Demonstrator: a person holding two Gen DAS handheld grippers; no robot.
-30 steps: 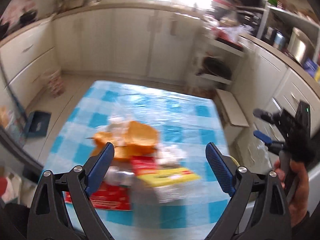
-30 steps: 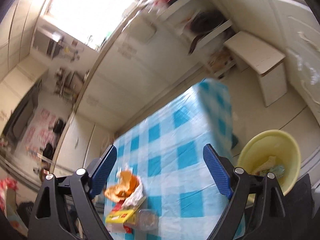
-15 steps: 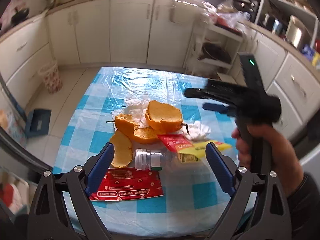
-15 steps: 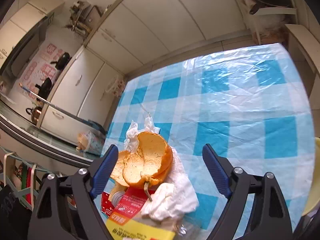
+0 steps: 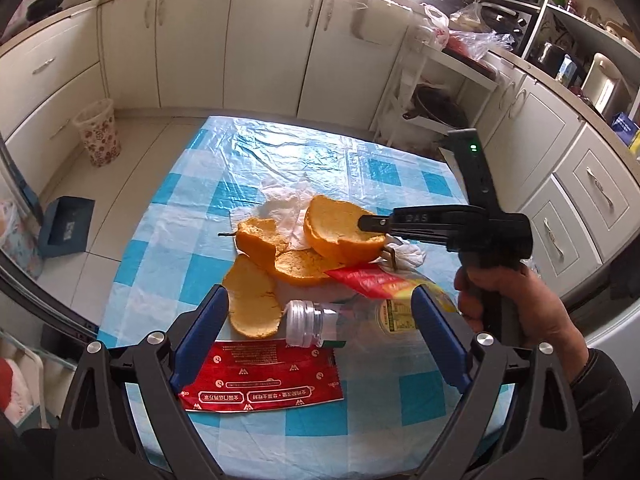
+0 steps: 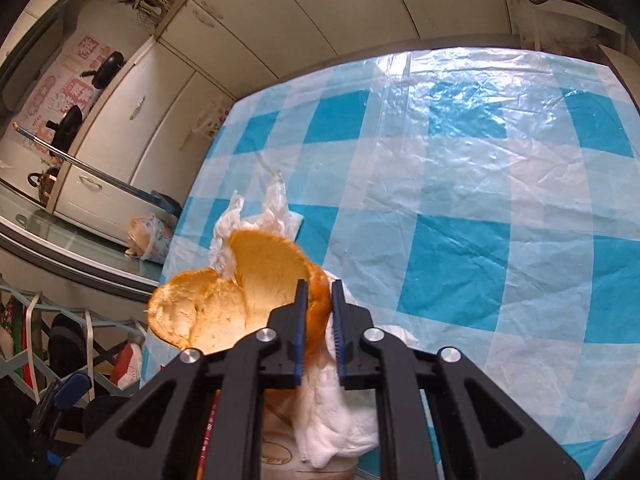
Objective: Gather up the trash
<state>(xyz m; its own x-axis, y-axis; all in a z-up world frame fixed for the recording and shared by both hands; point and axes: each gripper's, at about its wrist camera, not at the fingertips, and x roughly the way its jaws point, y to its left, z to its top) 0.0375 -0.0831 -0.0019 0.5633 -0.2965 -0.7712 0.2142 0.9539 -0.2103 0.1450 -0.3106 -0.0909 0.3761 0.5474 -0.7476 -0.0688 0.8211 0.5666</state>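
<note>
The left gripper [image 5: 318,332] is seen from behind with its blue-padded jaws spread wide, nothing held between them. Beneath the gap, a clear plastic bottle [image 5: 340,318] lies on its side on the blue-and-white checked surface [image 5: 192,248], with a red wrapper [image 5: 262,380] flat just in front of it. Orange peel pieces [image 5: 256,300] are piled beyond, touching crumpled white tissue [image 5: 284,210]. A red-and-yellow packet [image 5: 372,280] lies across the bottle's far side. From the right, the right gripper [image 5: 366,223] is reached in over the large curved peel [image 5: 336,232], gripped by a hand [image 5: 516,304]. White cabinets [image 5: 240,40] are ranged behind.
</note>
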